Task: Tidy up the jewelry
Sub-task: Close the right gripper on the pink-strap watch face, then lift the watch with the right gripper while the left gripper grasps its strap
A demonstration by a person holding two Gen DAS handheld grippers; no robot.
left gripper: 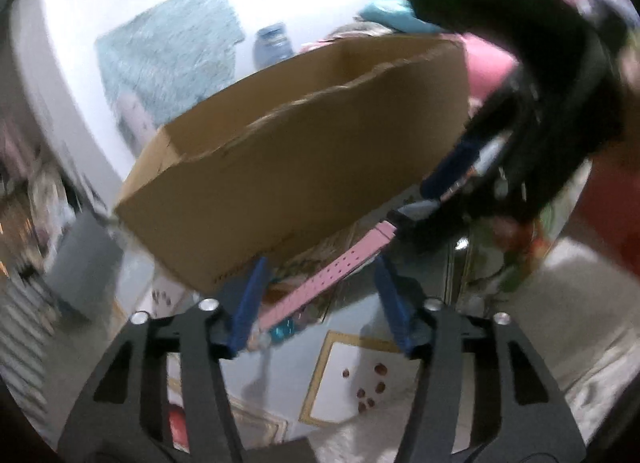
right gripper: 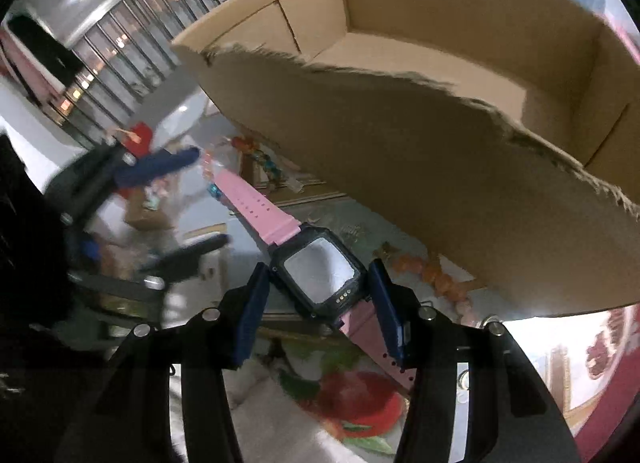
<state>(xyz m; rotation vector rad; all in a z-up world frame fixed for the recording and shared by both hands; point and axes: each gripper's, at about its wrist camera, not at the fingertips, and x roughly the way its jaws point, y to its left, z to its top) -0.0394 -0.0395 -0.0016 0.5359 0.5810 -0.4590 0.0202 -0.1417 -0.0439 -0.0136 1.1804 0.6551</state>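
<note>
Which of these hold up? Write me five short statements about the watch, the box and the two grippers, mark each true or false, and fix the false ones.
1. The right gripper grips the watch by its black case. True.
2. The watch strap is blue. False: it is pink; the gripper fingers are blue.
3. The cardboard box has a lid closed over it. False: it is open on top, with a torn front edge.
4. The left gripper is clamped on the strap. False: its fingers stand apart, with the strap passing between them.
5. No watch lies in the part of the box that shows. True.
</note>
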